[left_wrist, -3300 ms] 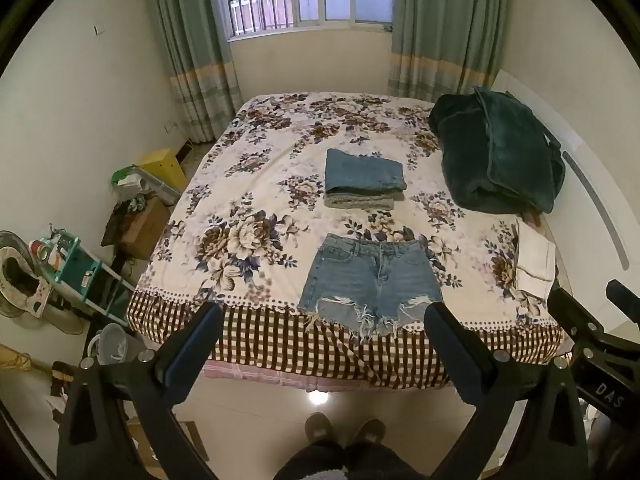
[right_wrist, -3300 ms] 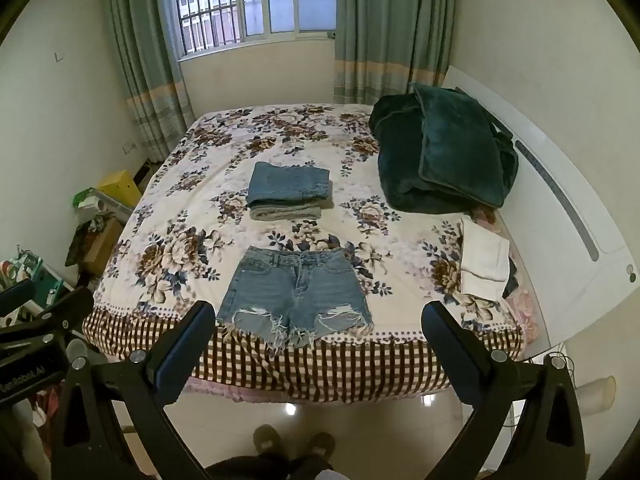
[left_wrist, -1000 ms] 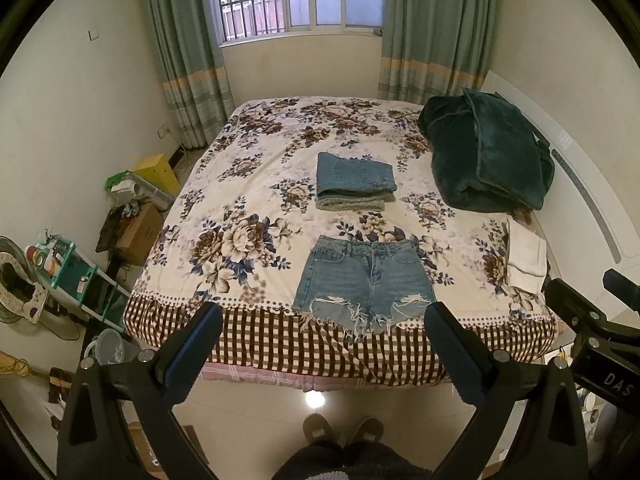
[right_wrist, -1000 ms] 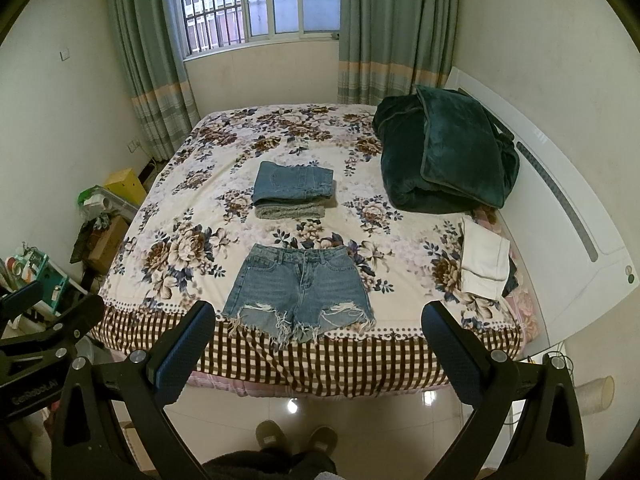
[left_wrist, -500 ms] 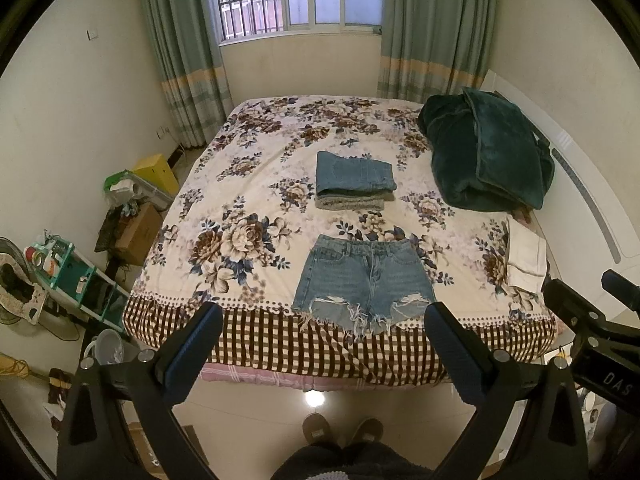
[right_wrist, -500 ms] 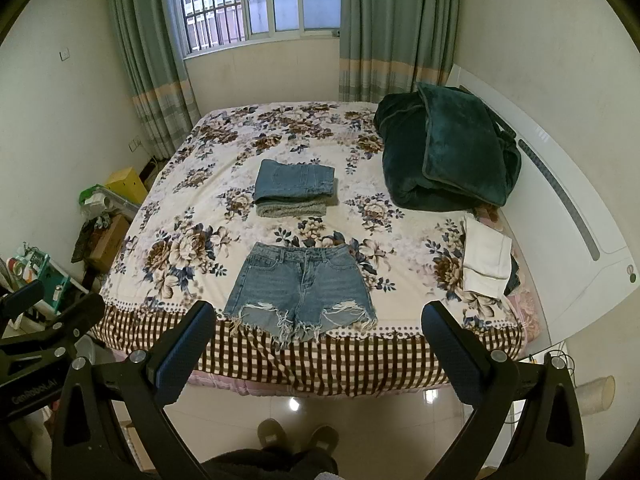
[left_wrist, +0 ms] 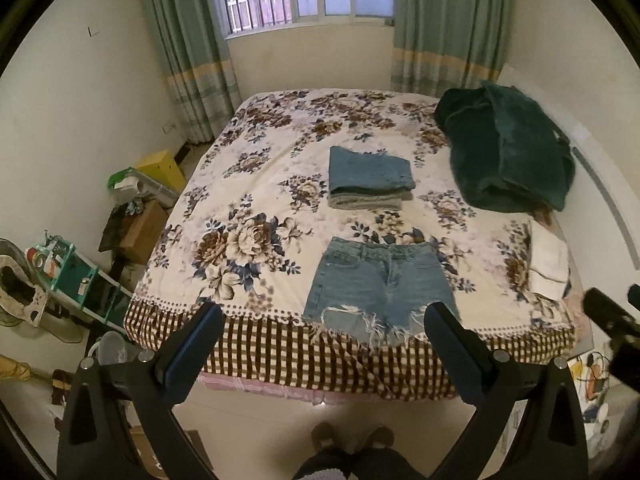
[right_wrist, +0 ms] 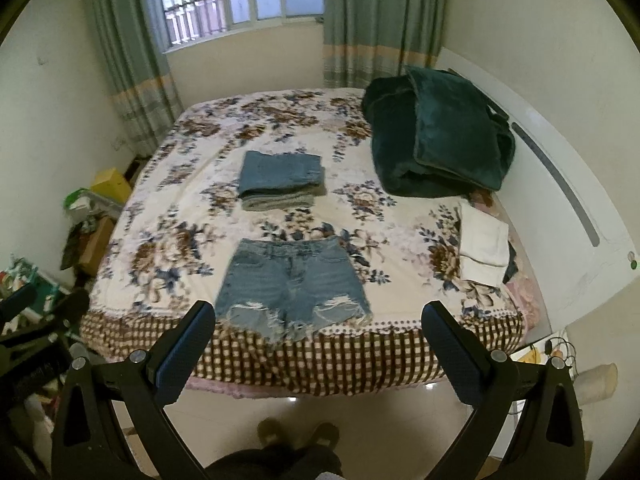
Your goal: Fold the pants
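Frayed blue denim shorts (left_wrist: pixel 378 280) lie flat near the front edge of the flowered bed (left_wrist: pixel 248 184), waistband away from me. They also show in the right wrist view (right_wrist: pixel 290 280). My left gripper (left_wrist: pixel 320 316) is open and empty, held above the floor in front of the bed. My right gripper (right_wrist: pixel 318 314) is open and empty too, level with the bed's front edge. Neither touches the shorts.
A stack of folded jeans (left_wrist: pixel 368 178) lies behind the shorts. A dark green blanket (left_wrist: pixel 508 152) is heaped at the right, folded white cloth (left_wrist: pixel 548 258) near the headboard (right_wrist: pixel 568 216). Boxes and a teal shelf (left_wrist: pixel 76 276) crowd the left floor. My feet (left_wrist: pixel 348 438) stand before the bed.
Both grippers have moved a little closer to the bed and tilted slightly; the right view is blurred by motion. The jaws remain open. The shorts have not moved.
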